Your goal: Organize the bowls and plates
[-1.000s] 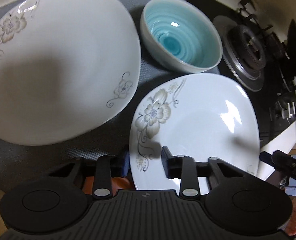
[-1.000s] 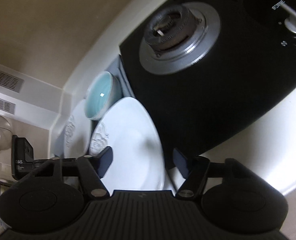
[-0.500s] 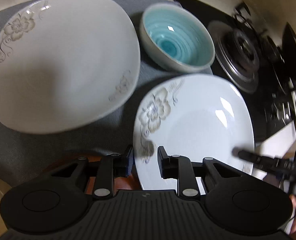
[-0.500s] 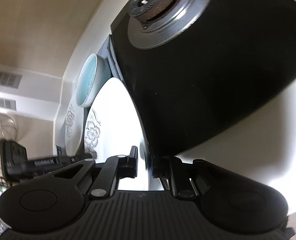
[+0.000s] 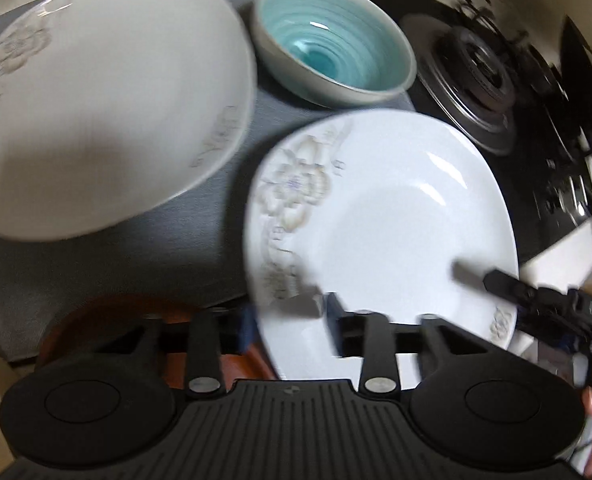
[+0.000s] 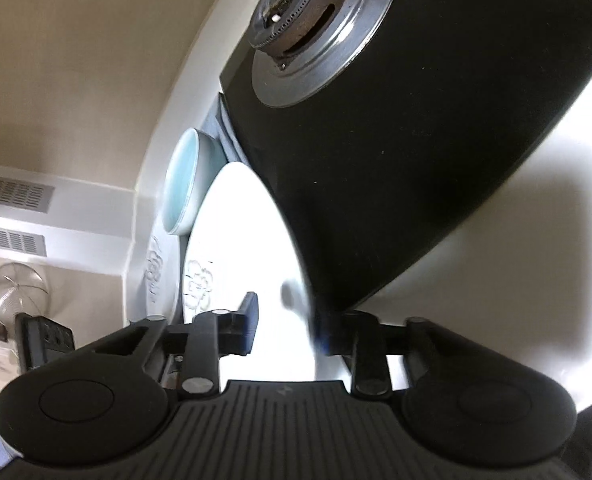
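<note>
**Mia:** Where is the small plate (image 5: 396, 220)?

**Ben:** It is in front, close to both cameras. One side is over the grey mat (image 5: 156, 248). The other side is right by the black stove (image 6: 416, 180). The blue bowl (image 5: 332, 52) sits just behind it, and the big plate (image 5: 96, 100) is off to the left on the mat.

**Mia:** Why are there two grippers on one plate?

**Ben:** I think a wide, thin plate tips if you take only one edge. So the left gripper (image 5: 288, 316) is at the near rim and the right gripper (image 6: 286, 320) is at the rim by the stove.

**Mia:** Are the fingers (image 5: 336, 320) squeezing it?

**Ben:** It does not look like it. On each gripper the fingers are spread, with one above the rim and one below. I see a gap and a little shadow on the plate.

**Mia:** Where will the plate go?

**Ben:** My guess is onto the big plate, because they have the same flowers.

**Mia:** What can't you see?

**Ben:** The lower finger on the left gripper hides behind the rim. The pictures are blurry there too. I cannot tell if the plate is on the surface or up a bit. There is a brown thing (image 5: 108, 320) under the mat's edge, and I cannot tell what it is.
</note>
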A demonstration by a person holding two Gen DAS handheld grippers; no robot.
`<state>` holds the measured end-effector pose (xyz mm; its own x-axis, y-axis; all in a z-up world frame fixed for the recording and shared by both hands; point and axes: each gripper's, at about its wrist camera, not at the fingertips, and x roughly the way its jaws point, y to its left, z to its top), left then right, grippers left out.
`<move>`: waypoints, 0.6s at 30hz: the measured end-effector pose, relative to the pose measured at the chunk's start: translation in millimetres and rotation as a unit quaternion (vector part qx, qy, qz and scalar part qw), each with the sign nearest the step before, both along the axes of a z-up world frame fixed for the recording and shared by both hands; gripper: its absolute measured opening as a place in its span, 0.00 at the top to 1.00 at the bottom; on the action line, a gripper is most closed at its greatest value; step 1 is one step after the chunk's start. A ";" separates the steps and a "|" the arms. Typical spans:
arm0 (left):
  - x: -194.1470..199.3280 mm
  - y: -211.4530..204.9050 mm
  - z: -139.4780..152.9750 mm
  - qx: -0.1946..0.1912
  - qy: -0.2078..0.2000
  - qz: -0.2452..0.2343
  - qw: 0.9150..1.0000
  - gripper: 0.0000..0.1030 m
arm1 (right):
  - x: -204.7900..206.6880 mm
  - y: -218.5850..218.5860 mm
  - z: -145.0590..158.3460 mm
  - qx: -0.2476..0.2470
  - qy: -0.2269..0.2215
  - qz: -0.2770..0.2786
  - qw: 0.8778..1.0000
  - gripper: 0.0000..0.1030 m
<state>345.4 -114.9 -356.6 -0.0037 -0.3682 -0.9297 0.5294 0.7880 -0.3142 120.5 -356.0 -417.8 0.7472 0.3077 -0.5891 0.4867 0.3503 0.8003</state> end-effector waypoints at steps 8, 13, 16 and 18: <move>-5.3 23.7 16.1 -0.036 -0.004 0.045 0.998 0.70 | -5.3 25.2 44.5 -0.070 -0.013 0.045 0.996 0.73; -1.9 42.4 18.3 -0.061 0.017 0.067 0.996 0.70 | -8.2 37.8 52.8 -0.087 -0.001 0.062 0.994 0.74; -1.3 56.2 19.8 -0.066 0.029 0.076 0.995 0.70 | -14.9 43.7 52.8 -0.072 -0.001 0.045 0.996 0.75; -0.4 63.0 23.4 -0.078 0.038 0.082 0.993 0.70 | -19.8 47.4 58.8 -0.067 -0.003 0.033 0.997 0.75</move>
